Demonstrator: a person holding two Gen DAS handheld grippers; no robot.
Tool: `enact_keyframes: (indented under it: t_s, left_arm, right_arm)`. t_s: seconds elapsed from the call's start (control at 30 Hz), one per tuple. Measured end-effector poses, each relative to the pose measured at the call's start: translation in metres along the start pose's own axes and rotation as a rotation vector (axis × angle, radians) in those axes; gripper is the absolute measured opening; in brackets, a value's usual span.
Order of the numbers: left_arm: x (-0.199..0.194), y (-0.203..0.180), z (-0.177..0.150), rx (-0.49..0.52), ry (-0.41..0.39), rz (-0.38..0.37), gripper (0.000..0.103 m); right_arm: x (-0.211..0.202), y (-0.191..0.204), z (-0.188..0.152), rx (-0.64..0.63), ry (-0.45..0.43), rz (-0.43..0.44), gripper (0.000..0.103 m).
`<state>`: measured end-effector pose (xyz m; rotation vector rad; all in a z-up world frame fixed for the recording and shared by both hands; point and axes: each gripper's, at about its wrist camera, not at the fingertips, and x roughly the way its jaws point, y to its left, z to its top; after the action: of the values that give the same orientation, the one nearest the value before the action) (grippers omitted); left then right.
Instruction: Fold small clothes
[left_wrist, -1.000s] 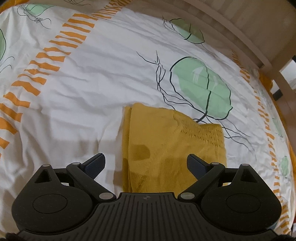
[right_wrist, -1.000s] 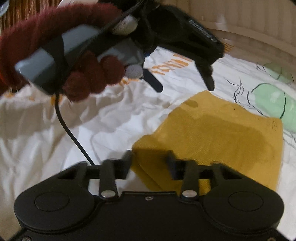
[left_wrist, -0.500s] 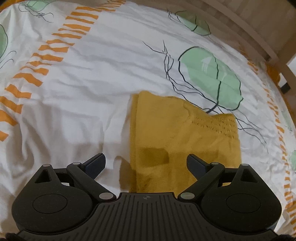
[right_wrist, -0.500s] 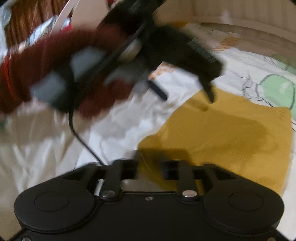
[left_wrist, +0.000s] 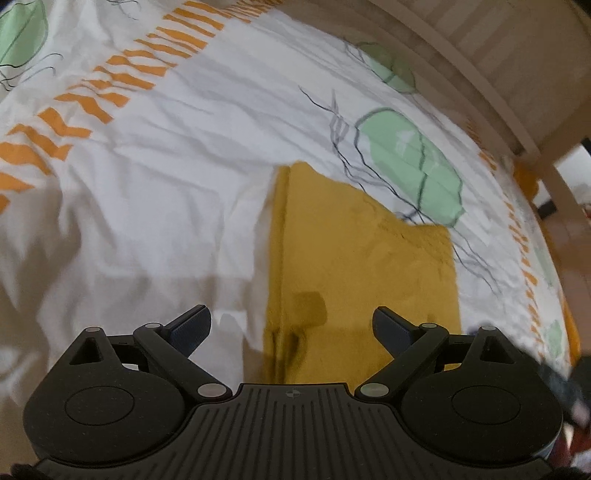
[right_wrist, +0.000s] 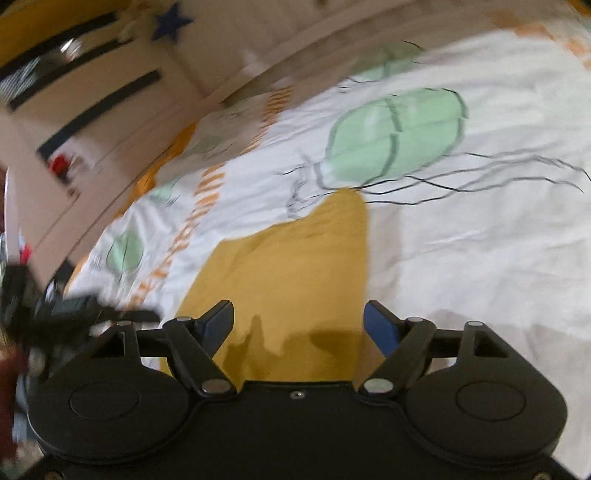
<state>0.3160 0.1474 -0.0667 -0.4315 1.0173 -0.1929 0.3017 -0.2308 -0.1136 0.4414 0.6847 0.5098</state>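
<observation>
- left gripper (left_wrist: 291, 325): jaws spread wide, nothing pinched. Hangs over the near end of the yellow garment (left_wrist: 364, 273).
- right gripper (right_wrist: 298, 325): jaws opening, already well apart; cloth lies below and between them, pads don't look to be pressing on it. Reads as a release.
- Garment: folded to a rough rectangle, flat on the bed sheet (left_wrist: 155, 206). In the left wrist view it runs from between the fingers away and to the right; its doubled edge sits just left of centre.
- Far right corner of the garment lies on the green leaf print (left_wrist: 410, 162) on the sheet.
- Right wrist view is smeared with motion blur, so edge detail there is poor. Left wrist view is sharper.
- Stage, my guess: one fold done, next fold or a final tidy pending.
- Risks from here:
  - A rubber pad dragging the top layer as a gripper leaves, so the fold peels open. Knit looks grippy.
  - Pinching only the top layer at the doubled edge, so the stack separates on lift.
  - Sheet is soft and wrinkled; pressing down could grab sheet along with cloth.
  - Both grippers work the same near end, so they could bump each other.
</observation>
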Motion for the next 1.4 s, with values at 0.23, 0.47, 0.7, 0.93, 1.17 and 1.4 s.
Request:
enact_keyframes:
  t_s: [0.23,0.47,0.7,0.93,1.17,1.4]
  left_arm:
    - [0.014,-0.006,-0.018,0.014,0.102,-0.017,0.095]
    - [0.031,-0.011,-0.029,0.032,0.17,-0.036,0.095]
    - [0.037,-0.013,-0.033,0.032,0.182,-0.141,0.094]
    - [0.041,-0.005,-0.035,-0.024,0.204,-0.227,0.022]
    - [0.025,-0.019,-0.037,-0.016,0.183,-0.335,0.017]
    - [-0.001,-0.052,-0.086,0.037,0.229,-0.396,0.017]
  right_arm:
    - [0.019,-0.025,0.018,0.096,0.034,0.066,0.083]
    - [0.049,-0.039,0.02,0.172,0.085,0.126,0.083]
    - [0.065,-0.031,0.023,0.153,0.107,0.183,0.096]
    - [0.067,-0.028,0.024,0.156,0.118,0.189,0.082]
    - [0.047,-0.024,0.025,0.164,0.149,0.134,0.035]
    - [-0.019,-0.013,0.014,0.118,0.191,0.079,0.035]
